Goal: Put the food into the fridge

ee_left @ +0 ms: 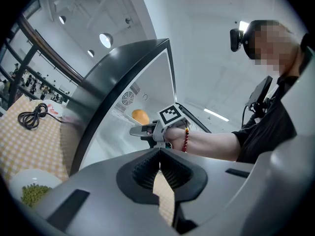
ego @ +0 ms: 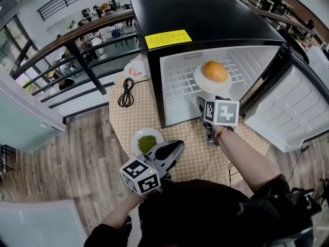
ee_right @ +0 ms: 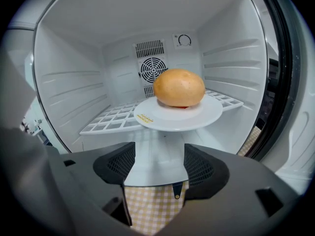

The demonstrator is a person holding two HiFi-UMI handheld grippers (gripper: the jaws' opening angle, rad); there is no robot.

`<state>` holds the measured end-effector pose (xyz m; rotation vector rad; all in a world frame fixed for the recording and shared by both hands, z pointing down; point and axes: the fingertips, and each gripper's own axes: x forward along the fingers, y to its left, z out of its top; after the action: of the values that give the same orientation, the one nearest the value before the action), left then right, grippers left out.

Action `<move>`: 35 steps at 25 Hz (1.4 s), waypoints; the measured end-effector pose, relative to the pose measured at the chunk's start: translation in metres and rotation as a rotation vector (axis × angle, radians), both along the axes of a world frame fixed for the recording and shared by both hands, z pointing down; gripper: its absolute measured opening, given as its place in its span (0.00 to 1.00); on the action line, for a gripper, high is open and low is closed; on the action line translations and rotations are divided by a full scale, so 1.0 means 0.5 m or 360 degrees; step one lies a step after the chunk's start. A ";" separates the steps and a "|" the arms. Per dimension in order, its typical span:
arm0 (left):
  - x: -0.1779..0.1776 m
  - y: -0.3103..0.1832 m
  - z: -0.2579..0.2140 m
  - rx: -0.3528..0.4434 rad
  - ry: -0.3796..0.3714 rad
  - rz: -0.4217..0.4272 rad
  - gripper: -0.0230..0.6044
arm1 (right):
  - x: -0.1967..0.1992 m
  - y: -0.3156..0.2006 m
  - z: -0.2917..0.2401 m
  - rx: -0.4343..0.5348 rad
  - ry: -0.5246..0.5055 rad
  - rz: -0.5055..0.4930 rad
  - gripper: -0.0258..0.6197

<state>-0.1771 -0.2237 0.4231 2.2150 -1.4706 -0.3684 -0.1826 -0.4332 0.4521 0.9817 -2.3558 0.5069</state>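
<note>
A black mini fridge (ego: 205,19) stands open on the checked table. On its wire shelf (ee_right: 113,119) a white plate (ee_right: 178,114) carries an orange-brown bun (ee_right: 178,87); the bun (ego: 215,71) also shows in the head view. My right gripper (ee_right: 160,163) is open and empty, held just outside the fridge opening and a little below the plate. It shows in the head view too, right gripper (ego: 202,104). A white plate of green peas (ego: 146,142) sits on the table left of the fridge. My left gripper (ego: 177,147) hovers beside it, shut on nothing.
The fridge door (ego: 293,107) hangs wide open to the right. A coiled black cable (ego: 126,92) and a small plate with red food (ego: 134,71) lie on the table left of the fridge. A railing (ego: 77,50) runs behind the table (ego: 190,138).
</note>
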 end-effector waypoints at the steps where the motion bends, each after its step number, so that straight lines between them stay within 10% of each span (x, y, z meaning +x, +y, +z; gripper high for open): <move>1: 0.001 0.001 0.000 -0.0002 -0.0001 0.0000 0.06 | 0.001 0.000 -0.002 0.0018 -0.0009 -0.0012 0.51; 8: 0.014 0.002 0.002 -0.0019 -0.0011 0.0032 0.06 | 0.024 0.004 0.014 0.0002 -0.0018 -0.0037 0.09; 22: 0.026 0.000 -0.013 0.0001 -0.0050 0.0046 0.06 | 0.121 0.052 0.049 0.0156 -0.0110 -0.0240 0.06; 35: 0.105 0.077 -0.038 0.0031 -0.0139 0.0165 0.06 | 0.246 0.324 0.020 0.0443 0.0018 -0.0477 0.06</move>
<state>-0.1245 -0.1852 0.4043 2.3386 -1.3942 -0.2566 -0.0596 -0.2713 0.4620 0.7217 -2.5485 0.0590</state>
